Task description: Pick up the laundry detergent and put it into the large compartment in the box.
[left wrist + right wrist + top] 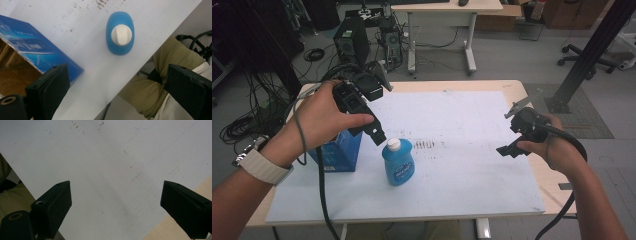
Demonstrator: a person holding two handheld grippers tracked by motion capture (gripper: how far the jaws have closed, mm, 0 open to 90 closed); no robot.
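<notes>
A blue bottle (398,164) with a white cap stands upright on the white mat (472,120), near its front left. My left gripper (376,131) hovers just above and to the left of the cap, angled down. In the left gripper view the bottle (120,33) is seen from above, and the left gripper (117,72) is open with its jaws wide apart and nothing between them. A blue cardboard box (338,151) sits left of the bottle, partly under my left hand. My right gripper (511,148) is held over the mat's right side. In its own view the right gripper (115,187) is open above bare mat.
The blue box (37,47) is open, with a brown inside. The mat lies on a wooden table (512,85). The person's olive trousers (150,92) show past the front edge. A computer tower (351,42), cables, a desk and a black post (587,55) stand on the floor behind.
</notes>
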